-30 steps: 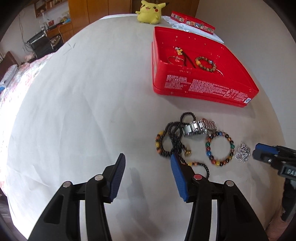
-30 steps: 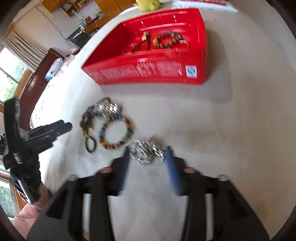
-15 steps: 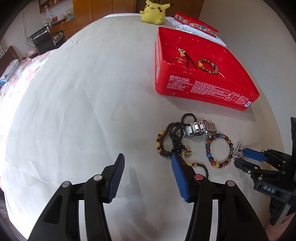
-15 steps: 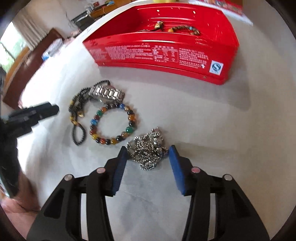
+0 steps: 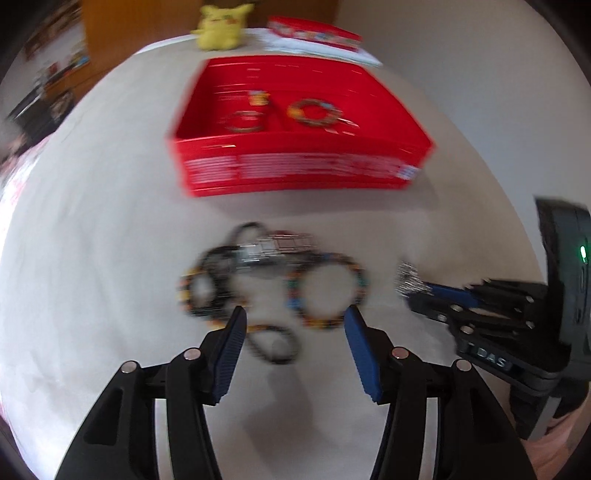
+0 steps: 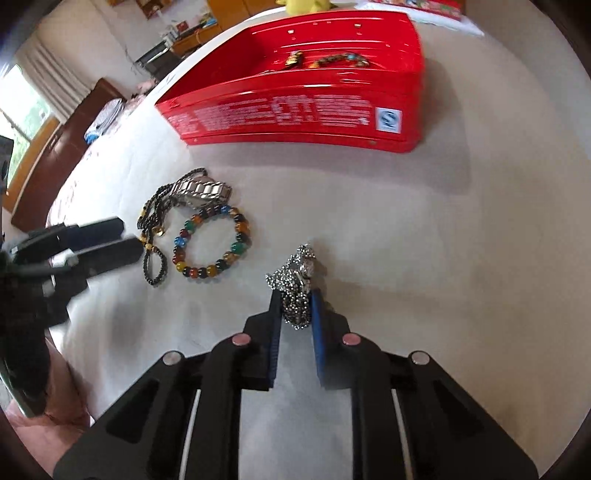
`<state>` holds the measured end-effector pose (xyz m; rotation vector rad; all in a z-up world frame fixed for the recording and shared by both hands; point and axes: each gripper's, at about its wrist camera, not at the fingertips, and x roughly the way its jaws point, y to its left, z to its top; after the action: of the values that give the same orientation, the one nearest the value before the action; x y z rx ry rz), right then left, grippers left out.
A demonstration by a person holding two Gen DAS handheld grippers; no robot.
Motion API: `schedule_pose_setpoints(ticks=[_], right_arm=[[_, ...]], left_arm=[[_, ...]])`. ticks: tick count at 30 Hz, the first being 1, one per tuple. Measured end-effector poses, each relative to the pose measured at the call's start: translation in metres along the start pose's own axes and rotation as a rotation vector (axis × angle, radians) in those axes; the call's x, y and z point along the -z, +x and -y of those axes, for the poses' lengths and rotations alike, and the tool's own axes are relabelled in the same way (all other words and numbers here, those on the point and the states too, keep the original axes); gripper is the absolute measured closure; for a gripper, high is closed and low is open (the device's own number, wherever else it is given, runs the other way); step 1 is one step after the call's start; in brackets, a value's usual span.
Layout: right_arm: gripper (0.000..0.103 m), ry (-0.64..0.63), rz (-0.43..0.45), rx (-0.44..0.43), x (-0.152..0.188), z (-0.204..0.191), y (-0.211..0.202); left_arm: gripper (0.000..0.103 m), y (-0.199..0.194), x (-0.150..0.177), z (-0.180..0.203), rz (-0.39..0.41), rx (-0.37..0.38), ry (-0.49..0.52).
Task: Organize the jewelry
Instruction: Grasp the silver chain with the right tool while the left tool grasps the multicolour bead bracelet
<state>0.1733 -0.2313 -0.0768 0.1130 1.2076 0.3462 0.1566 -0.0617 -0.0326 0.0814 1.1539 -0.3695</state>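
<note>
Between the blue pads of my right gripper (image 6: 295, 295) sits a silver chain (image 6: 295, 273), bunched on the white cloth; the jaws are closing and the pads press on it. To its left lie a multicolour bead bracelet (image 6: 212, 245), a steel watch (image 6: 199, 190) and a black bead necklace (image 6: 153, 236). My left gripper (image 5: 295, 317) hangs open just in front of the bracelet (image 5: 362, 280) and necklace (image 5: 210, 266), holding nothing. Behind them stands the red tray (image 5: 295, 173). The left wrist view is blurred.
Several bracelets (image 5: 314, 112) lie inside the red tray. A yellow plush toy (image 5: 221, 26) and a flat red box (image 5: 314, 33) sit at the far edge of the table. Furniture and a window stand beyond the table's left side.
My right gripper's jaws closed in on the silver chain. My left gripper swung right, so the jewelry pile now lies straight ahead of it.
</note>
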Motion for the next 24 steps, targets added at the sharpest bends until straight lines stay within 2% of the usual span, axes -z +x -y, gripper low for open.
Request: schedule_pose_setpoints(ticks=[3,7,11,16,18,21,22,24], right_arm=[[0.089,0.024,0.011,0.014,0.001,0.01,-0.007],[0.089,0.047,0.021,0.02,0.006,0.023,-0.016],[0.089,0.059,0.023,0.014,0.009,0.03,-0.02],[0.089,0.059,0.02,0.006,0.005,0.032,-0.017],[0.089,0.056,0.018,0.004,0.004,0.031,-0.016],[0.089,0.056,0.014,0.001,0.003,0.031,-0.014],[0.089,0.057,0.013,0.001,0.002,0.031,-0.014],[0.089,0.059,0.013,0.001,0.001,0.032,-0.013]], left_arm=[[0.048,0.012,-0.005,0.023,-0.03,0.027,0.058],[0.05,0.024,-0.011,0.035,-0.04,0.013,0.076],[0.06,0.034,-0.014,0.043,-0.067,0.031,0.092],[0.063,0.045,-0.018,0.043,-0.083,0.018,0.084],[0.068,0.051,-0.019,0.042,-0.096,0.014,0.086],[0.084,0.055,-0.019,0.042,-0.092,0.002,0.093],[0.094,0.055,-0.019,0.042,-0.092,0.007,0.096],[0.095,0.058,-0.02,0.042,-0.093,0.021,0.095]])
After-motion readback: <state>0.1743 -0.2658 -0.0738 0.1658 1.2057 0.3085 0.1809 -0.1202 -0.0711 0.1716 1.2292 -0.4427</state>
